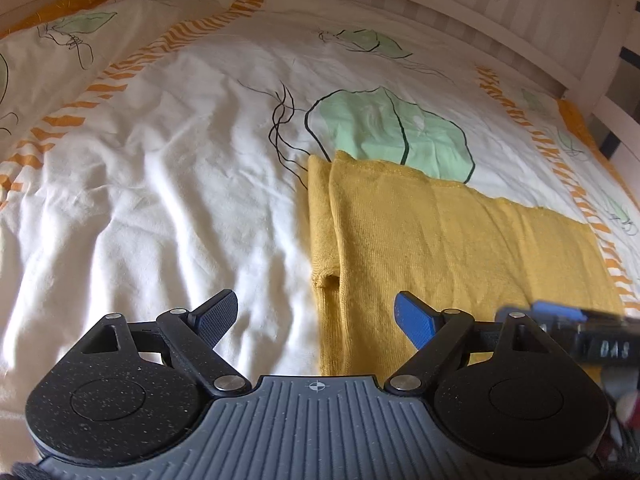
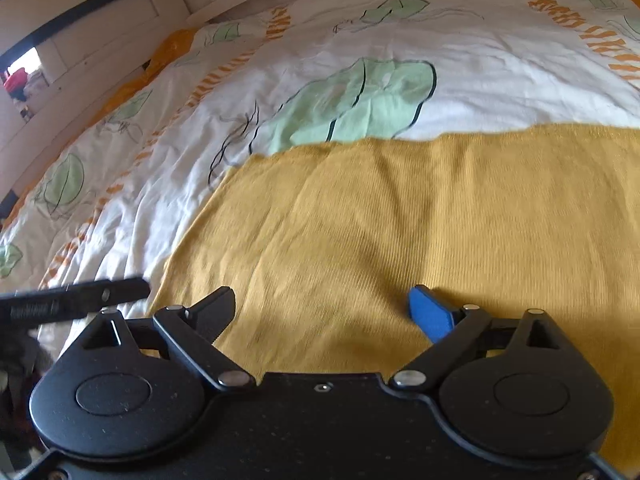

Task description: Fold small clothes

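Note:
A mustard-yellow knit garment [image 1: 440, 240] lies flat on the bed, with a narrow folded strip along its left edge. My left gripper [image 1: 316, 320] is open and empty, hovering over the garment's near left edge, its left finger over white bedding. In the right wrist view the same garment [image 2: 400, 220] fills the foreground. My right gripper [image 2: 320, 312] is open and empty, both fingers just above the cloth. The right gripper's side shows at the right edge of the left wrist view [image 1: 580, 332].
The bed cover [image 1: 160, 180] is white with green leaf prints and orange stripes, wrinkled. A white bed frame [image 1: 540, 20] runs along the far side. The left gripper's body [image 2: 72, 300] sits at the left of the right wrist view.

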`<state>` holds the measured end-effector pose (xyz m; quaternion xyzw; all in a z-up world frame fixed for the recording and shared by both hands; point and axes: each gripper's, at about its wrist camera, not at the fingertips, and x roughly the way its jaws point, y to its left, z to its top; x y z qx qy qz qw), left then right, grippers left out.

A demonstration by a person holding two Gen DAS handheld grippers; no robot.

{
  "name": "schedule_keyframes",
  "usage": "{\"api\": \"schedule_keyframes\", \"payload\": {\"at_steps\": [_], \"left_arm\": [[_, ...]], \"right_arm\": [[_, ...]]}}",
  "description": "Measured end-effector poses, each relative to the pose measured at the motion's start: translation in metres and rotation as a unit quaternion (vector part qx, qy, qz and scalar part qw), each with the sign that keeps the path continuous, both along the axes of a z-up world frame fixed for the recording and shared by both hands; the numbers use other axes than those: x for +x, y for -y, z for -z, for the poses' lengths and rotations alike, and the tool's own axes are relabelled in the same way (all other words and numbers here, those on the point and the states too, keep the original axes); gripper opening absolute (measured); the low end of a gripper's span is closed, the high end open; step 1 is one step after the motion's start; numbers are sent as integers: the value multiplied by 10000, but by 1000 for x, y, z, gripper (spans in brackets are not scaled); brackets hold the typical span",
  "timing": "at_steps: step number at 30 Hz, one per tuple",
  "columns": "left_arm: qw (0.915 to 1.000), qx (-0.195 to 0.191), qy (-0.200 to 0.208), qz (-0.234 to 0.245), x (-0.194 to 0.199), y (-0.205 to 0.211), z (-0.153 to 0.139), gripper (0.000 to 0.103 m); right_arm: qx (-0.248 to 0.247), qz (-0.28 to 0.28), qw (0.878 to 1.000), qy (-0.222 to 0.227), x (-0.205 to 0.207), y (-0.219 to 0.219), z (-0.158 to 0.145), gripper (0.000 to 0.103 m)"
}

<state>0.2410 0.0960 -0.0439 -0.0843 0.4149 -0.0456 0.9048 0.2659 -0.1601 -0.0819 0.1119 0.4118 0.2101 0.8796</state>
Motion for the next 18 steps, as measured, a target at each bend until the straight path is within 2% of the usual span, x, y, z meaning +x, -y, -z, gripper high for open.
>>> {"api": "schedule_keyframes", "payload": {"at_steps": [7,18], "left_arm": [[9999,84,-110,100,-1,3,5,85],[9998,44,-143,99,-1,0,5,85]], "right_arm": [[-209,-140,9997,40,-29,-13,5,102],[-521,-273,9980,225,-46,-23,9,103]]}}
